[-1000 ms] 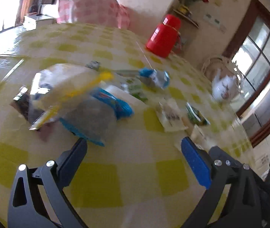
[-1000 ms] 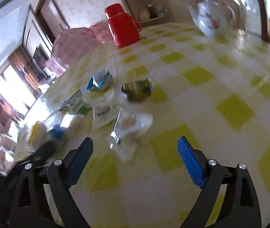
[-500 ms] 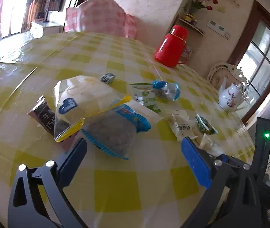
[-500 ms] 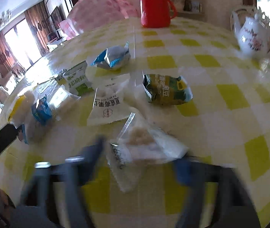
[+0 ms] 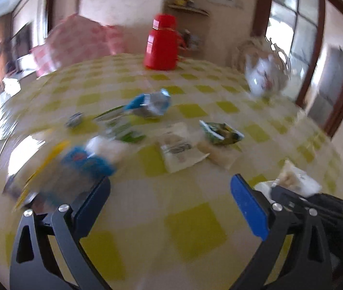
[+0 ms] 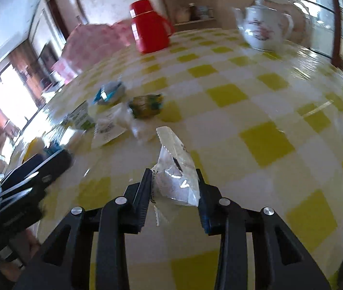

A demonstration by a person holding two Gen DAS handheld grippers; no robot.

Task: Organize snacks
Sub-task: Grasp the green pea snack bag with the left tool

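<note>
**A:** Start at the fingers. What have they got?

**B:** The right gripper (image 6: pixel 174 183) has just been closing, and its fingers (image 6: pixel 144 188) now pinch a clear snack packet (image 6: pixel 175 166) from both sides, low in the middle of the right wrist frame. The packet stands up between the pads, its top poking toward the centre. The left gripper (image 5: pixel 171 198) is spread wide with nothing between its fingers, only bare checked surface (image 5: pixel 193 227).

**A:** And further out?

**B:** The rest of the snacks lie loose. In the left wrist view: a blue bag (image 5: pixel 82 166) at lower left, just beside the left finger; a white sachet (image 5: pixel 178 147) and a green packet (image 5: pixel 222 134) at mid-frame; a blue-and-silver packet (image 5: pixel 150 102) above them. A red flask (image 5: pixel 163 43) and a white teapot (image 5: pixel 265 76) stand along the top.

**A:** So, progress?

**B:** Early, I'd judge. One packet in hand, nothing visibly grouped, and I can't see any container or a tidy pile to aim for.
</note>
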